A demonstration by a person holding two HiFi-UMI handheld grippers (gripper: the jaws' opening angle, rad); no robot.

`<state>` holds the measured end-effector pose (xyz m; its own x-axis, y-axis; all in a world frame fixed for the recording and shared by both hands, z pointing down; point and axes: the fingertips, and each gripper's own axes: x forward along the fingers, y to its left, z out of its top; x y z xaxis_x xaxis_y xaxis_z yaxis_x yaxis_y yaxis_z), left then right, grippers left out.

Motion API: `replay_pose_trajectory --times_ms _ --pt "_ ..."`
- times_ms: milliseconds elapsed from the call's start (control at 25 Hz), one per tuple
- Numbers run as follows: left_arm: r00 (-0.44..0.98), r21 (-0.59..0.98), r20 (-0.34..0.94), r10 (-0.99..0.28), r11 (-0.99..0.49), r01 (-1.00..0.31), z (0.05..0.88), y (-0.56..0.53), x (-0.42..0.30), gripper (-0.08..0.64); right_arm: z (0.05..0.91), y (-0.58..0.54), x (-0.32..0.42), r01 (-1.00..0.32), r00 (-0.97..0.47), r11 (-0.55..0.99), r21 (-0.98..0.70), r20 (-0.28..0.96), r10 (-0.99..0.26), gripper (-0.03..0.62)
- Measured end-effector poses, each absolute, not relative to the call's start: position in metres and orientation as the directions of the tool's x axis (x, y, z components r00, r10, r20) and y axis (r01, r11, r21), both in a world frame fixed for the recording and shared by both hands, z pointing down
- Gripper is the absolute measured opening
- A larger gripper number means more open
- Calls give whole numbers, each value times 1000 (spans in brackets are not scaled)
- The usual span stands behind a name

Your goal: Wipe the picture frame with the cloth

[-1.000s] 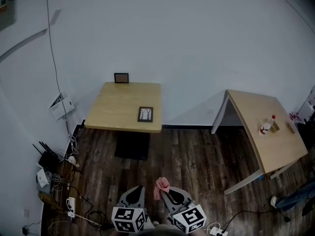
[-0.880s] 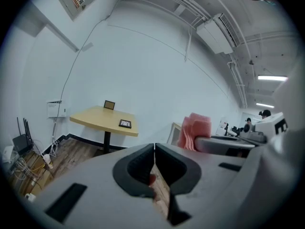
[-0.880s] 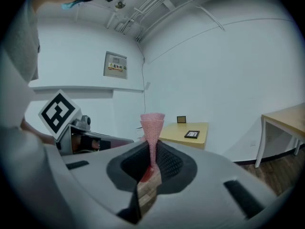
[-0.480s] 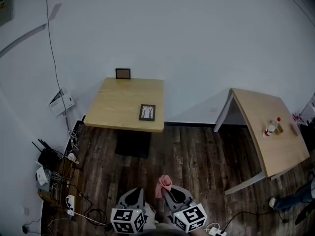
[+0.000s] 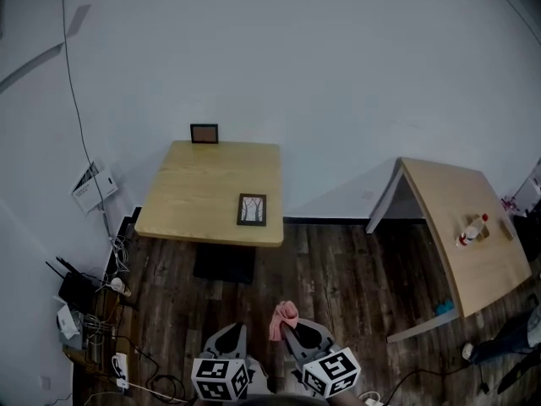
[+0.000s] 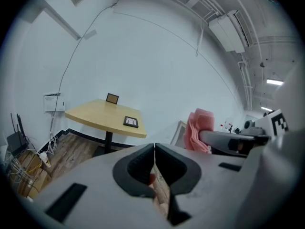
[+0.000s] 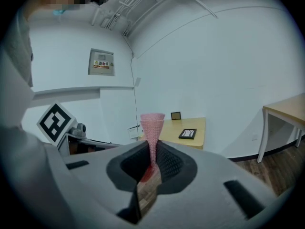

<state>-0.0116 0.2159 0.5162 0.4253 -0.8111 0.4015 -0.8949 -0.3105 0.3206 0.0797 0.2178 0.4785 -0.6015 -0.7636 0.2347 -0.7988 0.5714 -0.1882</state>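
A dark picture frame point(image 5: 251, 209) lies flat near the front right edge of a light wooden table point(image 5: 203, 193). A smaller frame point(image 5: 204, 133) stands at the table's back edge against the wall. Both grippers are low in the head view, well short of the table and over the floor. My right gripper point(image 5: 288, 329) is shut on a pink cloth point(image 5: 283, 317), which sticks up from the jaws point(image 7: 152, 125). My left gripper point(image 5: 236, 330) is shut with nothing in it; its pads meet point(image 6: 154, 151). The flat frame point(image 7: 187, 133) also shows ahead in the right gripper view.
A second wooden table point(image 5: 461, 235) stands to the right with a bottle point(image 5: 472, 229) on it and a small blue thing point(image 5: 445, 309) by its front corner. Cables and a router point(image 5: 80, 299) crowd the floor at left. Dark plank floor point(image 5: 330, 277) lies between me and the table.
Both grippers have come forward toward the wooden table, which now looks a little nearer. The pink cloth stays gripped in the right gripper. The left gripper stays shut.
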Motion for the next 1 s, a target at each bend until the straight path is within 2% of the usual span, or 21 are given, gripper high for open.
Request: replay_pose_trajectory --times_ms 1000 --pt "493 348 413 -766 -367 -863 507 -8 -73 6 461 1 10 -821 -571 544 -174 222 -790 18"
